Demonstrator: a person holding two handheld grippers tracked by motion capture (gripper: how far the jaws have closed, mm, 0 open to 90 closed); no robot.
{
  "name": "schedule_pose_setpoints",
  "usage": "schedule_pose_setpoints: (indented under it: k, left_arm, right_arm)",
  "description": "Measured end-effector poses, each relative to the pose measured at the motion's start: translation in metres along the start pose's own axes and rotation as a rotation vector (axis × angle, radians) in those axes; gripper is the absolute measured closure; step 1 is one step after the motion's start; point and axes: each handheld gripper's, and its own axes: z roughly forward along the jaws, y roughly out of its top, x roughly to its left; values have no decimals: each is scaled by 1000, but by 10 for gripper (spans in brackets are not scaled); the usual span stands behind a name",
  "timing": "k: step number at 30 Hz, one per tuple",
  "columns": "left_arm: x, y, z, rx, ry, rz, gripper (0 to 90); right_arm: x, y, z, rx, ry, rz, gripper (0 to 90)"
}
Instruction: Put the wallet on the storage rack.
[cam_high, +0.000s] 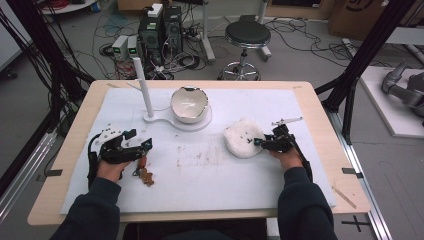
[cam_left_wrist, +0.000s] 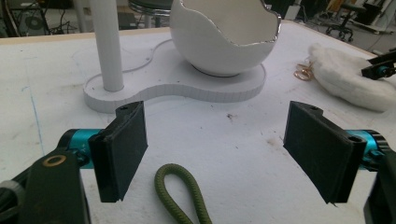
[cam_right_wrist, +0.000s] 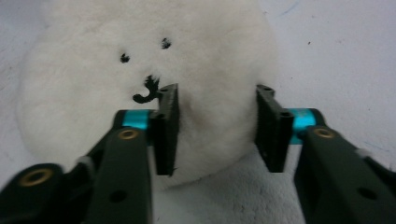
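The right gripper (cam_right_wrist: 217, 133) has its jaws pinched into the plush (cam_right_wrist: 144, 84) near the table's (cam_high: 280, 195) right edge, apparently to lift it, while the left gripper (cam_left_wrist: 224, 154) rests wide open over a green cord (cam_left_wrist: 184, 196) near the left edge.

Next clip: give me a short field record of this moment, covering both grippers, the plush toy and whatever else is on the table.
right gripper: jaws around the white plush toy, pressing its fur
left gripper: open, holding nothing
green cord loop: on the table between the left jaws
eggshell-shaped bowl: on the white stand
post: upright on the stand
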Motion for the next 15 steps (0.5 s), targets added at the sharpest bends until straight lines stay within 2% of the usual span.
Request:
schedule_pose_setpoints:
  k: [1, 3, 6, 7, 9, 10, 12, 13, 15]
  left_arm:
    - [-1, 0, 0, 0, -2, -2, 219]
    - [-2, 0, 1, 2, -6, 2, 219]
    - [-5, 1, 2, 3, -25, -5, 250]
    - [-9, 2, 4, 10, -70, -13, 284]
    - [-15, 3, 7, 13, -95, -8, 301]
    - [-15, 3, 7, 13, -95, -8, 301]
    - [-23, 4, 13, 14, -139, -16, 301]
    - [-32, 3, 19, 23, -169, -9, 293]
    - [-37, 3, 23, 31, -182, 0, 273]
  right_arm:
    - [0, 1, -3, -4, 13, 5, 734]
    - [1, 1, -6, -14, 26, -1, 762]
    - [10, 2, -16, -78, 62, -55, 794]
    - [15, 3, -18, -96, 76, -76, 799]
    - [24, 5, -21, -129, 102, -126, 808]
    - [24, 5, -21, -129, 102, -126, 808]
    - [33, 7, -23, -153, 129, -167, 814]
    - [42, 9, -25, -176, 156, -197, 818]
    - [47, 10, -26, -195, 170, -206, 821]
